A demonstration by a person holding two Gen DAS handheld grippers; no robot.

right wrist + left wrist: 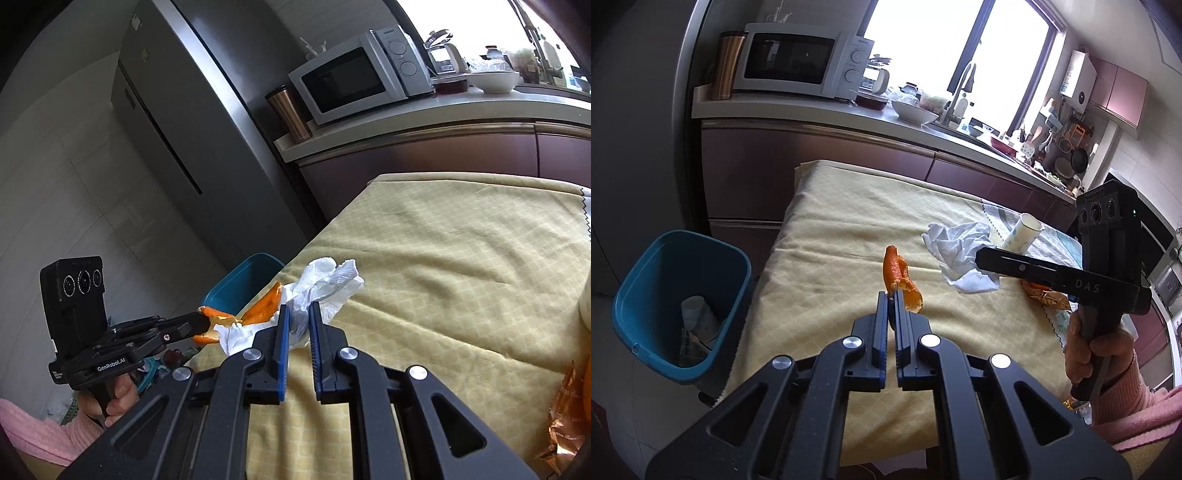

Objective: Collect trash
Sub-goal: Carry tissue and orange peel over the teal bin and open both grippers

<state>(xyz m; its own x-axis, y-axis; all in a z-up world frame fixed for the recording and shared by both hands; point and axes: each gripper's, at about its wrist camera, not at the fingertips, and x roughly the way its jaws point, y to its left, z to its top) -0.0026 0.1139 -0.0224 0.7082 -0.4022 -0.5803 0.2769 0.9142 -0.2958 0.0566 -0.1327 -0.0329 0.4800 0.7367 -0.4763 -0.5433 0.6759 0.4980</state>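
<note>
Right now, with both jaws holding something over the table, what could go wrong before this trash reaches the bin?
1. The left gripper pinches only an edge of the orange peel; it could slip before reaching the blue bin beside the table.
2. The right gripper holds the crumpled tissue loosely bunched; part may tear or trail.
3. Peel and tissue look close in the right wrist view; they might snag together.

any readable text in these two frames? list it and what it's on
"DAS": side of the right gripper.
"GenRobot.AI": side of the left gripper.
Microwave brand above the dials: too small to read.
Fridge stickers, foil snack wrapper print: blurred.
</note>
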